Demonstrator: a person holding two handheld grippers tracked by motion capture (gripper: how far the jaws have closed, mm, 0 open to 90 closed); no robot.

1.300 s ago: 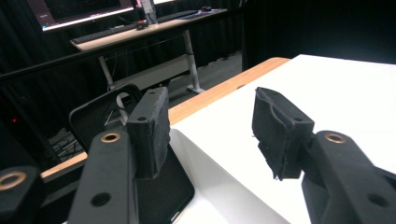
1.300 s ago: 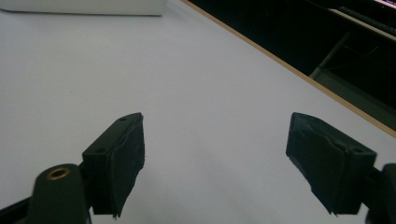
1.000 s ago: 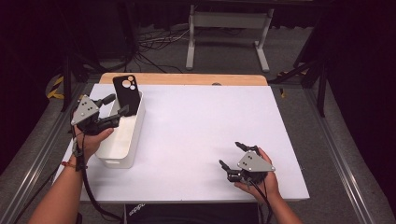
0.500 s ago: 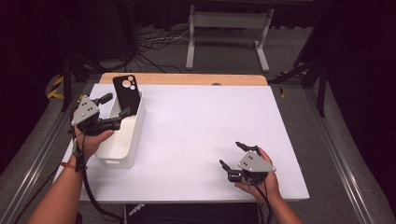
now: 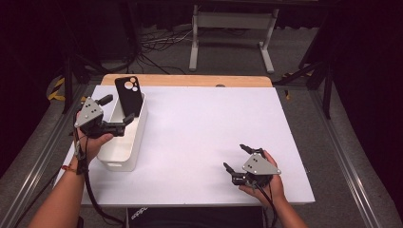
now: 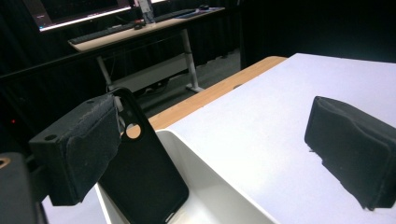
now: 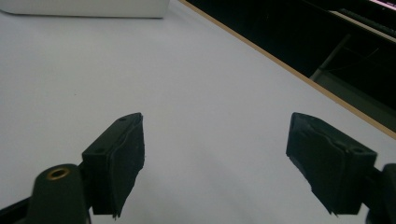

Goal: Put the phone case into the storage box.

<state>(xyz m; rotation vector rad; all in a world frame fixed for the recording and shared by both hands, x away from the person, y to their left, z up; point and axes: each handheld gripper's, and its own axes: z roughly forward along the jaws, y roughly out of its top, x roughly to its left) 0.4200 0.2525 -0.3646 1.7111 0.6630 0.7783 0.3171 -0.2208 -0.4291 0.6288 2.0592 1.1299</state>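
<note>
at the white bin [image 5: 124,151] on the counter [image 5: 204,133], left hand-held gripper [image 5: 114,114], jaws just spread, has let go of the phone case [image 5: 129,96], which leans inside; next: withdraw clear. right hand-held gripper [image 5: 238,157] rests spread, empty.

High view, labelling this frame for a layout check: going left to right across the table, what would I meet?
Left gripper → white bin with a black phone case leaning in its far end → bare white tabletop → right gripper, open in the person's hand.
</note>
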